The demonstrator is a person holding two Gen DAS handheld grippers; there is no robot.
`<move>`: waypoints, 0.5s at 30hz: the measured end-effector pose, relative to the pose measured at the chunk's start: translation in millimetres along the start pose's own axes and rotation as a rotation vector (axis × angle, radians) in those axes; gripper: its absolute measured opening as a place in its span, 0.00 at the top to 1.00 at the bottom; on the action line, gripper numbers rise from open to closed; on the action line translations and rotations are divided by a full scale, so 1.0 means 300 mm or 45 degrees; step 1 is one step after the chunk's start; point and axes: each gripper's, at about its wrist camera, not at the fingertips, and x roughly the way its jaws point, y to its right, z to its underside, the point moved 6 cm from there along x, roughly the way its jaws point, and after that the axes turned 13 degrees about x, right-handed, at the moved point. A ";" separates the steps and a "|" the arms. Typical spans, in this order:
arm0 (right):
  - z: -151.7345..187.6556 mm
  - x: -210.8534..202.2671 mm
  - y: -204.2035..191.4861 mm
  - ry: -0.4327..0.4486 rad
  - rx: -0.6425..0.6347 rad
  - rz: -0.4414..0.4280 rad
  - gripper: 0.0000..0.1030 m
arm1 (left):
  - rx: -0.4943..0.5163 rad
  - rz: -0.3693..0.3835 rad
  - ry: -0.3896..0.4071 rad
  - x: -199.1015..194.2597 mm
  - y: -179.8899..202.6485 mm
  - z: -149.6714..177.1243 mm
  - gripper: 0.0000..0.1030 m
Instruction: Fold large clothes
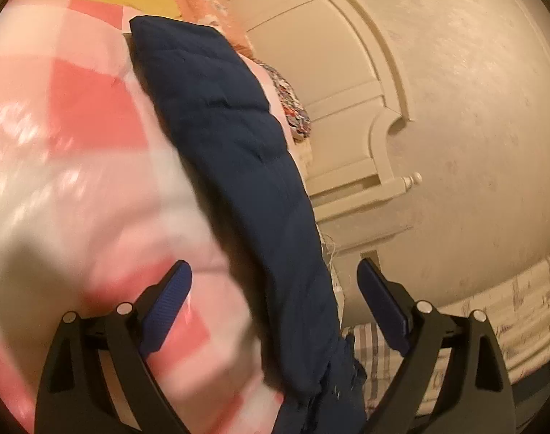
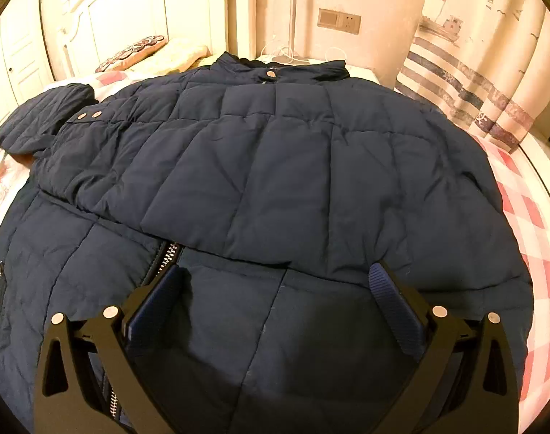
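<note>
Navy jacket [image 2: 275, 166] on the bed [image 2: 528, 217], right side folded across mid-frame; both hand-held grippers, left [image 1: 275, 282] and right [image 2: 275, 285], spread, pinching nothing; more folds left.

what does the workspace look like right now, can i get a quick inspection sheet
surface: bed with pink checked sheet.
job's things: navy quilted jacket spread flat, one sleeve folded across the front, zipper partly visible.
clutter: patterned pillow by the headboard.
grippers: left gripper open, nothing pressed between pads; right gripper open over the jacket.
cables: white cable beyond the collar.
surroundings: wall socket, nautical curtain.
</note>
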 end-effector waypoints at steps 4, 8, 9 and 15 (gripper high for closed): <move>0.001 0.003 0.001 -0.002 0.004 -0.005 0.04 | 0.049 -0.093 0.008 0.073 0.007 -0.054 0.36; 0.002 0.003 0.001 -0.002 0.005 -0.006 0.04 | 0.179 -0.188 0.076 0.057 0.101 -0.035 0.96; 0.001 0.003 0.001 -0.003 0.005 -0.006 0.04 | 0.299 -0.191 0.107 0.038 0.179 -0.012 0.96; 0.002 0.005 0.000 -0.005 0.010 -0.012 0.04 | 1.046 0.120 0.010 0.008 0.807 0.435 0.96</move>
